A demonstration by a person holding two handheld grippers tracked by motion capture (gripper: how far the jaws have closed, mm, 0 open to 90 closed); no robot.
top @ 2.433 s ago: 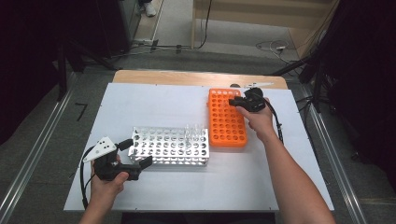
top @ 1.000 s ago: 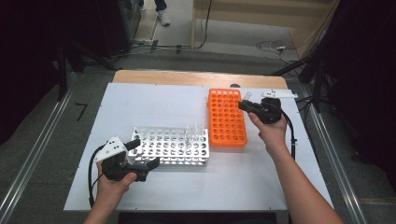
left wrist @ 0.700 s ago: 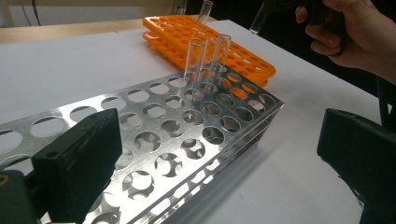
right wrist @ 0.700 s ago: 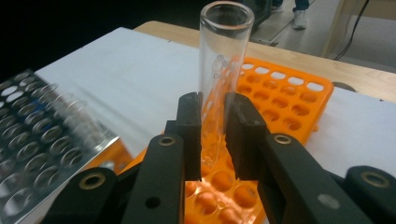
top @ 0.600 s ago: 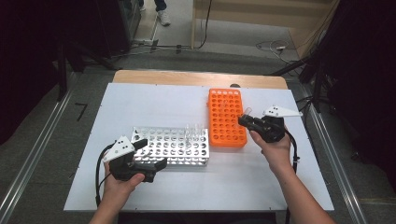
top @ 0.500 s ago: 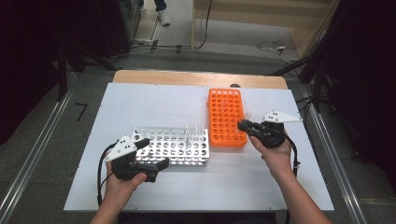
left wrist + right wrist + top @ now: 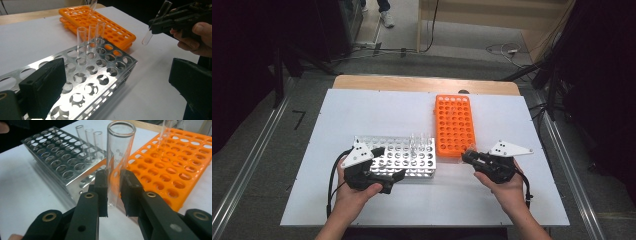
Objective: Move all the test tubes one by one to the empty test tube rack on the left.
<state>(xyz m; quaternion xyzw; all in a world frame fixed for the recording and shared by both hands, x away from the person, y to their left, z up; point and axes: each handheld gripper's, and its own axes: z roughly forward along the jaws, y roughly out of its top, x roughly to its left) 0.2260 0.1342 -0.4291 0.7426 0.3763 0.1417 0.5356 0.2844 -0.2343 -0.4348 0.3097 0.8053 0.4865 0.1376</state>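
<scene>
Carried off the orange rack (image 7: 455,125), test tube (image 7: 117,162) sits clamped in right hand-held gripper (image 7: 113,192).

The test tube (image 7: 117,165) bears faint print (unreadable).

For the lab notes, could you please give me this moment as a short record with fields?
right gripper: shut on a clear test tube, held upright above the table
left gripper: jaws open, either side of the metal rack's near end
metal rack: three glass tubes standing at its far end
orange rack: beside the metal rack, one tube at its far end
table: white top
</scene>
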